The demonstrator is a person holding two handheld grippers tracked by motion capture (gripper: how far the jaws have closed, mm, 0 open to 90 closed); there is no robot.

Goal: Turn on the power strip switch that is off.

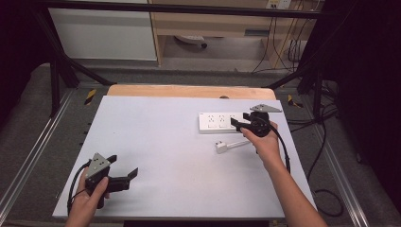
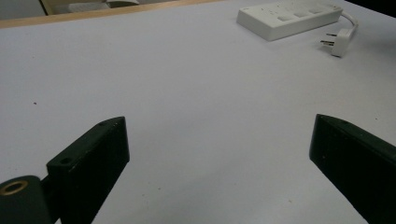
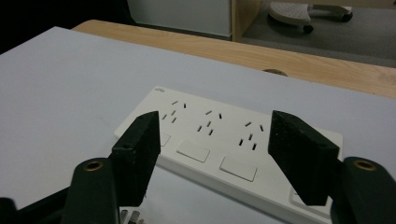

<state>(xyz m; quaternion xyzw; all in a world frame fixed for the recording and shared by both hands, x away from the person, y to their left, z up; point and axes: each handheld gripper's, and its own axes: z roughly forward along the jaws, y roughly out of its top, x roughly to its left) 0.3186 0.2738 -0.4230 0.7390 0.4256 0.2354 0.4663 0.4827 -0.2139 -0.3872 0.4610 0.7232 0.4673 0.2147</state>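
Observation:
A white power strip point(image 1: 216, 122) point(image 2: 289, 17) point(image 3: 224, 144) lies flat at the back right of the white table top point(image 1: 165, 156). Its white plug point(image 1: 221, 147) point(image 2: 337, 43) rests on the table just in front of it, on a short white cord. My right gripper point(image 1: 240, 121) point(image 3: 215, 123) hovers over the strip's right end, jaws open with nothing between them; the plug's prongs point(image 3: 130, 217) peek in below the left jaw. My left gripper point(image 1: 124, 165) point(image 2: 219, 126) is held low at the front left, wide open and empty.
A wooden table edge point(image 1: 189, 91) runs behind the white top. Black frame bars point(image 1: 56, 71) stand at both sides, and cables point(image 1: 326, 142) hang off the right. A broad stretch of bare white surface point(image 2: 196, 79) separates the two grippers.

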